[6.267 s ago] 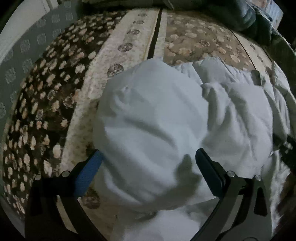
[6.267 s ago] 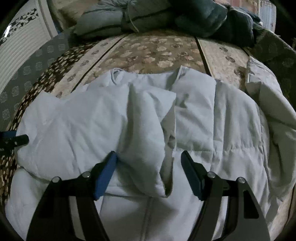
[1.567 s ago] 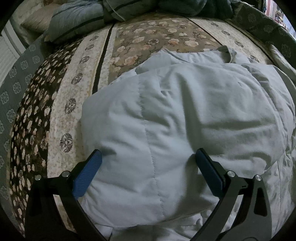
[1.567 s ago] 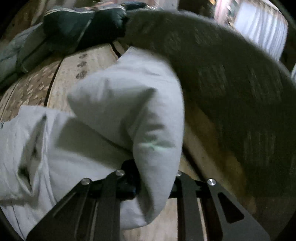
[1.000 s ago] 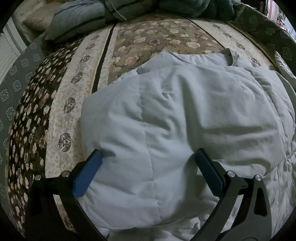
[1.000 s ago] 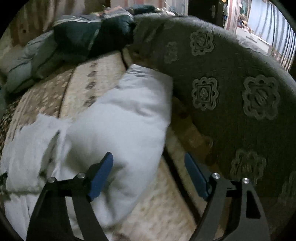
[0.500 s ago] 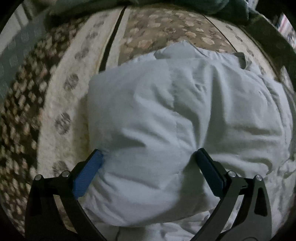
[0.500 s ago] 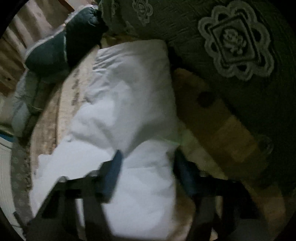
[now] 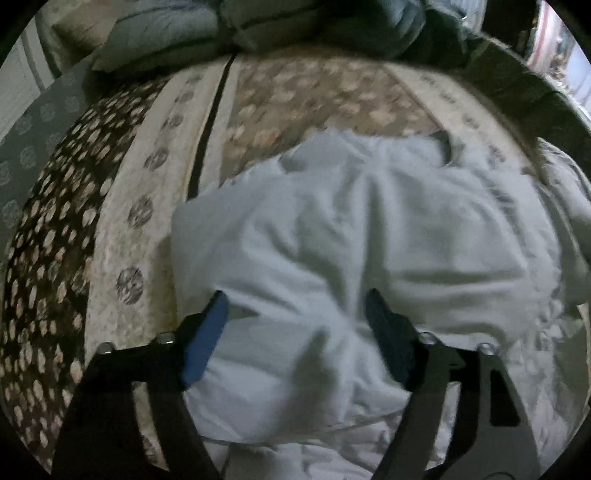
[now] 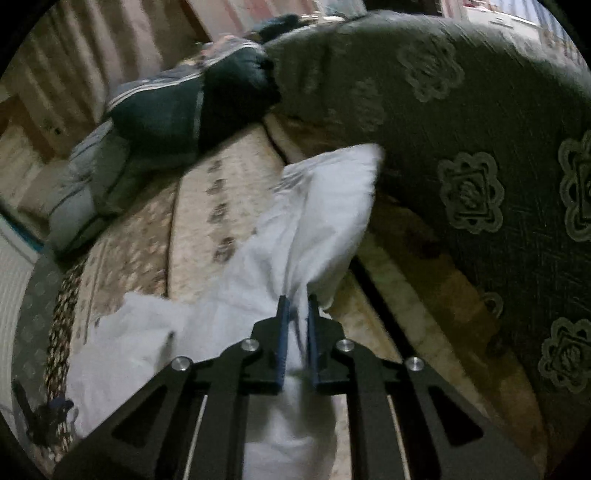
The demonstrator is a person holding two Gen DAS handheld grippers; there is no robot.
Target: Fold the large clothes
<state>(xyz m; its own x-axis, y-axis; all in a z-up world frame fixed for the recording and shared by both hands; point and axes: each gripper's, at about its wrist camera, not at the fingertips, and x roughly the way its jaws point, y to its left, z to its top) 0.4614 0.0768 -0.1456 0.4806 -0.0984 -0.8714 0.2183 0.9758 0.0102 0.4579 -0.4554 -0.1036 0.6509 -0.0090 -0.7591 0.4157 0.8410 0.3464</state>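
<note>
Bedding fills both views: a white padded garment lies bunched on a bed covered with a floral patterned bedspread, banded in cream, brown and dark spotted stripes. In the left wrist view the left tongs stand partly spread, their blue pads on either side of a raised mound of the white fabric; the fabric bulges up between them and seems to touch both pads, though blur makes it hard to say whether it is actually pinched. Most of the garment spreads forward and to the right of these tongs, creased and puffy, with a collar-like edge at its far side. Folded grey and dark blankets are piled at the head of the bed, beyond the garment and apart from it.

In the right wrist view the right tongs are drawn almost together on a thin fold of the same white garment, which rises from the pads as a loose flap toward a dark green cushion with medallion motifs. The flap's far end lies just beside that cushion. A dark blue and grey bundle of folded bedding rests farther back on the bedspread. No boxes, baskets or other containers show in either view.
</note>
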